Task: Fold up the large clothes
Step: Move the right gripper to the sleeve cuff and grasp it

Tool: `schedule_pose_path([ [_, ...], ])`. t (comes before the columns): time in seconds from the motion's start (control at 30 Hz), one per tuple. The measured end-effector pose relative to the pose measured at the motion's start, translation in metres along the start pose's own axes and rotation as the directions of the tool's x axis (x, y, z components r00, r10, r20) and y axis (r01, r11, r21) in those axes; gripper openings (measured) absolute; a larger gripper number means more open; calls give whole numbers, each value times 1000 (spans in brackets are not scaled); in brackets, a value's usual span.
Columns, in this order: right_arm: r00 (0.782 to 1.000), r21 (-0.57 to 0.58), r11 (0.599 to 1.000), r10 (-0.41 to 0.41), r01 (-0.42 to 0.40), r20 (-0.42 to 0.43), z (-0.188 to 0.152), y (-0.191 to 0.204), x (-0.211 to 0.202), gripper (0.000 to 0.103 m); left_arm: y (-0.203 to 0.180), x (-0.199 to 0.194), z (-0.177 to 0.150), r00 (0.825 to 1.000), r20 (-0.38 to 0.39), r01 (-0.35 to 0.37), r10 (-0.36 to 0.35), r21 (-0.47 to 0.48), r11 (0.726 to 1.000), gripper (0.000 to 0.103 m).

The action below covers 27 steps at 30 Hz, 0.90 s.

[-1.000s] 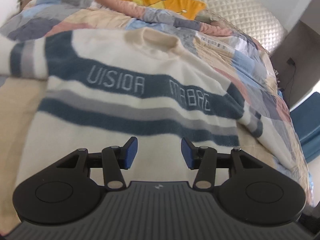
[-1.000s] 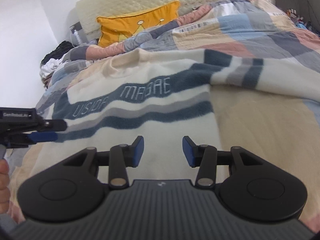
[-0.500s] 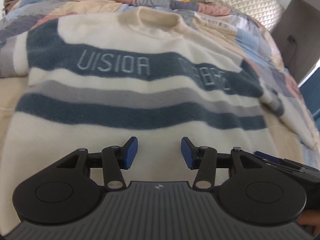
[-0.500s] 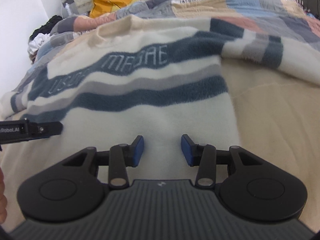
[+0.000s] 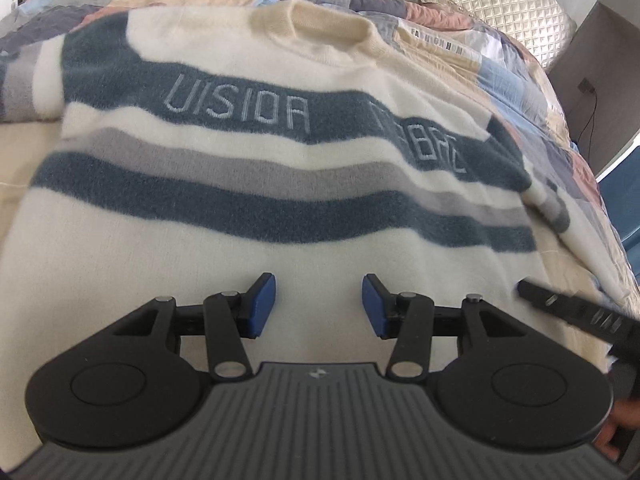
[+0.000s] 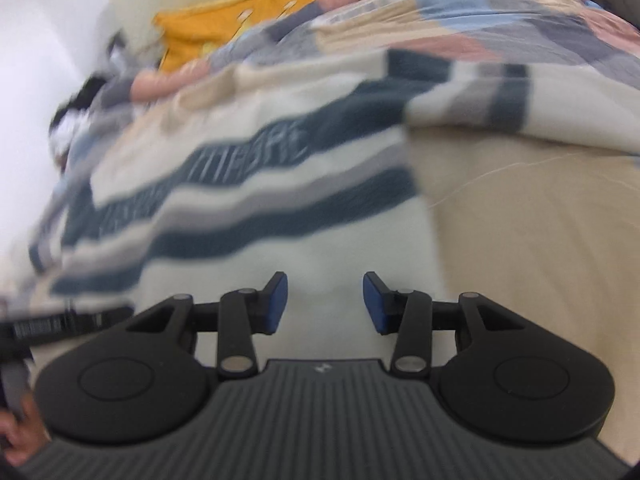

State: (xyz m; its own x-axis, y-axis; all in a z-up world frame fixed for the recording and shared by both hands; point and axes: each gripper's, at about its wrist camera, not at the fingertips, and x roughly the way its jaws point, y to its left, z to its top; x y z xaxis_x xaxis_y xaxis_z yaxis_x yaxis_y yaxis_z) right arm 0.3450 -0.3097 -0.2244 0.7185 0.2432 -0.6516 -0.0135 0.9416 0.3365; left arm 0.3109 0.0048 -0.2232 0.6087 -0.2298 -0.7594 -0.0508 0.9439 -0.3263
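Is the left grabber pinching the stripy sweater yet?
Apart. In the left wrist view the left gripper is open, and plain cream cloth of the striped sweater shows in the gap between its blue pads. Nothing is pinched.

The sweater (image 5: 280, 280) is fuzzy, matt knit cloth; at 12 o'clock the quilt (image 5: 500, 64) is smooth patchwork cotton, and the headboard (image 5: 480, 4) at 1 o'clock is glossy, diamond-stitched padding.
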Motion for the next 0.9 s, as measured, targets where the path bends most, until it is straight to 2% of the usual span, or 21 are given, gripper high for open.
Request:
schedule_pose_path([
  [0.1,998,106,993,-48,43,51,13,-23,-13,45,-7,-5,-2,1000,7,-12,12,38,999,56],
  [0.23,987,165,978,-144,130,75,20,-49,-15,47,-17,-9,-8,1000,12,-5,4,67,998,59],
  [0.37,979,231,961,-177,149,106,31,-75,-16,47,-21,-15,-10,1000,17,13,-15,95,995,61],
  [0.4,974,250,955,-191,157,119,35,-84,-17,50,-22,-16,-10,1000,21,10,-12,101,995,62],
  [0.43,970,275,947,-207,165,131,39,-92,-17,63,-22,-18,-11,1000,24,9,-12,104,995,63],
  [0.5,962,336,926,-229,169,149,45,-111,-16,76,-23,-19,-12,1000,22,18,-21,108,994,63],
  [0.6,948,412,887,-287,207,140,54,-139,-14,81,-25,-22,-14,999,25,21,-24,118,993,63],
  [0.67,939,446,871,-303,205,162,58,-157,-16,83,-24,-25,-14,999,28,28,-32,114,993,63],
  [0.73,942,505,849,-281,155,182,57,-181,-19,102,-21,-28,-14,999,30,40,-43,109,993,63],
  [0.83,947,606,790,-257,90,194,53,-212,-26,103,-15,-33,-16,998,34,42,-46,106,993,63],
  [0.9,941,656,752,-265,65,210,48,-228,-29,103,-11,-35,-16,999,35,33,-36,95,995,63],
])
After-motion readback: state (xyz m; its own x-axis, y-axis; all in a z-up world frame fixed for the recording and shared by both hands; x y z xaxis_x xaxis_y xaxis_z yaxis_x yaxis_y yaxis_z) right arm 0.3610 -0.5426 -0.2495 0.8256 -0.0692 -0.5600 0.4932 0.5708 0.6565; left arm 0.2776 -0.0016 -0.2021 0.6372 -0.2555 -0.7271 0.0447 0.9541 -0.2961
